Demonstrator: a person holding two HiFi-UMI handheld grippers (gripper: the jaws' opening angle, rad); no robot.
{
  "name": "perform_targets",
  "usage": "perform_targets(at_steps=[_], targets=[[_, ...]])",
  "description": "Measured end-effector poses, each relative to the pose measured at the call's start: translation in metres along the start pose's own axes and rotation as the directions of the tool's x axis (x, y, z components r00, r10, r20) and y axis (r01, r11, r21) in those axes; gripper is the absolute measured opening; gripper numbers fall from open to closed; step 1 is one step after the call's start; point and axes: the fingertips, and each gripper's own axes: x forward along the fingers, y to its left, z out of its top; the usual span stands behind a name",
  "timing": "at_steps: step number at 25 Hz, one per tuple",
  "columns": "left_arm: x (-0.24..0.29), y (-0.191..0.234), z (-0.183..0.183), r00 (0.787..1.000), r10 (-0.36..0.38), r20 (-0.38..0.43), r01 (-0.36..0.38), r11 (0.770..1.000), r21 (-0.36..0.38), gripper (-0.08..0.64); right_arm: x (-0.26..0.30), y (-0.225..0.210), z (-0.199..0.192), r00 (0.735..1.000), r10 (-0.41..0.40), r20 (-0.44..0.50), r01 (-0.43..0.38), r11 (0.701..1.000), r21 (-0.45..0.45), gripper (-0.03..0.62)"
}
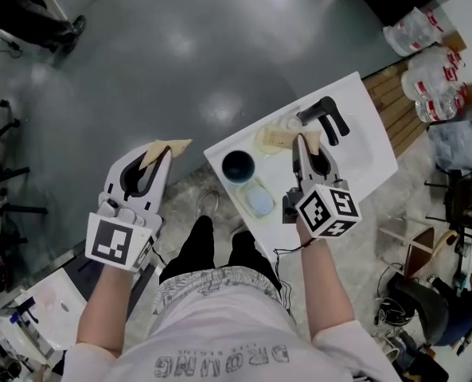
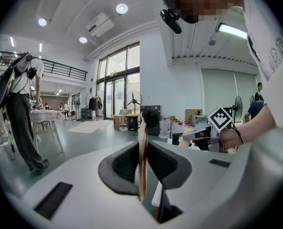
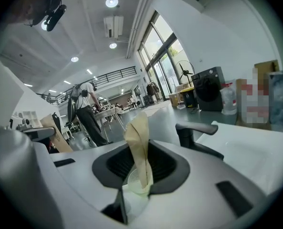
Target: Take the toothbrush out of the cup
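Head view, left tool [image 1: 178, 143] pinched narrow, right tool [image 1: 310, 140] tips together over white table [image 1: 364, 138], shirt lettering [image 1: 220, 361] upside down, illegible

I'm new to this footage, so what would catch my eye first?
The right tongs pinch a clear cup by its rim over the white counter, near the black faucet. The left tongs hang shut and empty over the grey floor.
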Motion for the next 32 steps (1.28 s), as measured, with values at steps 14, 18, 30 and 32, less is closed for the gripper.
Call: perform_targets(at_steps=[14,18,30,32], targets=[[0.0,-0.011,0.031,0.996,-0.066,0.068,0.064,0.998,0.024,0.064,-0.045,0.021,0.039,0.995,-0.003,0.097,0.008,0.999,-0.054,0.083],[0.005,-0.018,0.036,0.992,-0.097,0.078,0.095,0.995,0.035,0.064,-0.059,0.017,0.045,0.991,-0.015,0.13,0.021,0.999,-0.043,0.083],[0.034,-0.047,0.053,0.978,-0.188,0.09,0.181,0.98,0.077,0.064,-0.097,-0.014,0.053,0.98,-0.079,0.182,0.082,0.997,-0.006,0.083],[0.038,-0.052,0.055,0.975,-0.201,0.09,0.194,0.978,0.083,0.064,-0.103,-0.018,0.055,0.977,-0.085,0.197,0.087,0.996,-0.003,0.083]])
